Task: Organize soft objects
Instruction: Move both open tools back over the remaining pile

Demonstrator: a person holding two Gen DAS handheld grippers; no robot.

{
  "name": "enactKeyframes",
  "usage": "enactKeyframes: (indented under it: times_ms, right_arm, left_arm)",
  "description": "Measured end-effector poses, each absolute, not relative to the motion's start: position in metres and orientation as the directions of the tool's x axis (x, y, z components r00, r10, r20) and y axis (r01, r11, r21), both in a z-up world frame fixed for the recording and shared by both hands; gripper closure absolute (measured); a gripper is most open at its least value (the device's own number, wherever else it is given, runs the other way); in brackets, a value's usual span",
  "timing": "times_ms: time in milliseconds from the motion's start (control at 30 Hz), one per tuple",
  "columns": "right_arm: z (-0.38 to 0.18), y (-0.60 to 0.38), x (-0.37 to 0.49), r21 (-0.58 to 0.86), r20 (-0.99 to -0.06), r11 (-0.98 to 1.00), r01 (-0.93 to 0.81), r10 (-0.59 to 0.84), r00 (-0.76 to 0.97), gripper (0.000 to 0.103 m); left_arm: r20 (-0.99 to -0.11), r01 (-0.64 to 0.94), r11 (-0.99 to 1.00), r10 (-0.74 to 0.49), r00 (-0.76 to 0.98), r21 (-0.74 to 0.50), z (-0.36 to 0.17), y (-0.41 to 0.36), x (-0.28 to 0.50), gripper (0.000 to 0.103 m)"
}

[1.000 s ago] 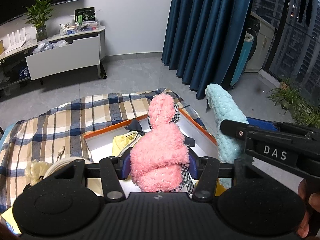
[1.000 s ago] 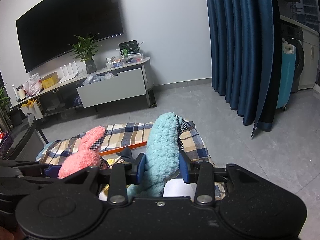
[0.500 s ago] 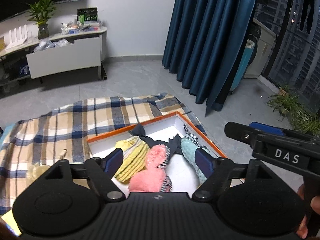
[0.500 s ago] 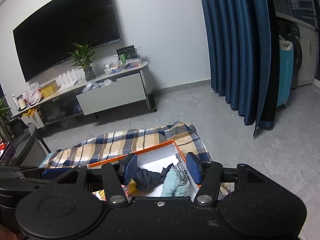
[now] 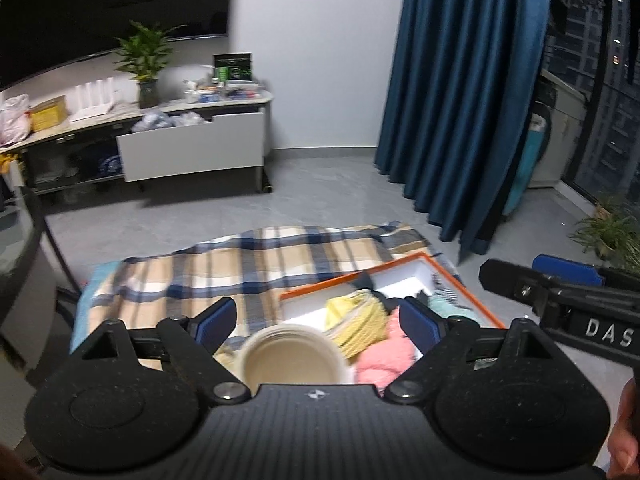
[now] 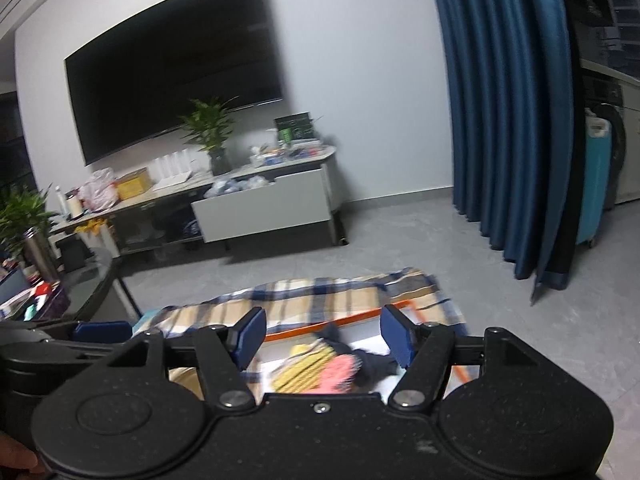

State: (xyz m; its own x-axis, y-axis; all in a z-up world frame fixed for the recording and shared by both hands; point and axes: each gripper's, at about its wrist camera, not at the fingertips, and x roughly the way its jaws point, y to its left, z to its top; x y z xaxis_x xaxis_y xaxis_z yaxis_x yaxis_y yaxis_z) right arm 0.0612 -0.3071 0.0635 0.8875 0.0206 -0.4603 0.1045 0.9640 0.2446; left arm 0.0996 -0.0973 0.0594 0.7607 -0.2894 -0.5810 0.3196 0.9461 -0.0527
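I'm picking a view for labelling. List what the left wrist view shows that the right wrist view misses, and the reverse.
Left wrist only: a stack of paper bowls between the open left claw, the teal toy in the box, and the right tool's arm marked DAS.
Right wrist only: the whole TV, a second plant and a cluttered table edge at the left.
Both: the orange box on the plaid cloth, the yellow toy, the pink toy, the curtain. The right claw is open and empty.

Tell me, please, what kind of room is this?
Most likely a home living room: a large wall-mounted television hangs above a low media cabinet with a potted plant, and long blue curtains cover a window. A plaid cloth lies over a low surface.
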Motion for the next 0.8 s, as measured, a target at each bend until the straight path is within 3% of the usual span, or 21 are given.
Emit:
enactKeyframes:
  times_ms: [800]
  right_arm:
    - [0.058,-0.181,0.089,0.231,-0.506,0.966,-0.115,0.22,0.834,0.026]
  left_arm:
    - [-0.592,0.102,0.99,-0.141,0.793,-0.1,0.048,0.012,0.096,0.011]
